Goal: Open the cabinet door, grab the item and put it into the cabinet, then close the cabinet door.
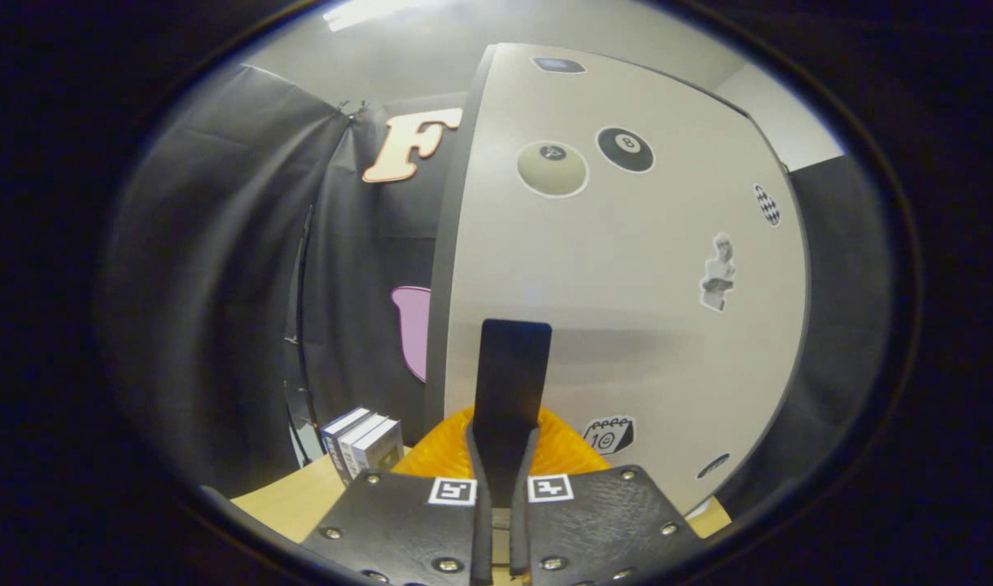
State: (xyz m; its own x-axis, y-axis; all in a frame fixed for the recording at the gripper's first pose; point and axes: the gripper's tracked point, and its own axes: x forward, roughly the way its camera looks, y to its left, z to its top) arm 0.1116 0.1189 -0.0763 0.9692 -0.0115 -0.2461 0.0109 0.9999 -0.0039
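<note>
1. Jaws of the gripper (500,480), at the bottom centre of the frame, stand nearly together, with a narrow gap left between the fingers (399,521). A dark flat upright piece (511,382) rises out of that gap; whether both fingers press on it cannot be told.
2. Just ahead of the fingers, low in the frame, lies an orange ribbed item (566,452), spreading to either side of the dark upright piece. Whether the two are one thing cannot be told.
3. Under the jaws and the orange item runs a light wooden surface (285,500), showing at the lower left and as a sliver at the lower right.
4. At the lower left, to the left of the orange item, small white and blue boxes (362,443) stand upright side by side on the surface, close to the cabinet's left edge.
5. Beyond the orange item, filling the centre and right of the frame, is the pale cabinet door (627,342). It bears stickers: two billiard balls near the top, a bust figure at the right, a calendar sticker low down beside the orange item. The cabinet's inside is hidden, so its contents cannot be told.
6. Farthest back, at the left and upper left, hangs the black cloth wall (220,285).
</note>
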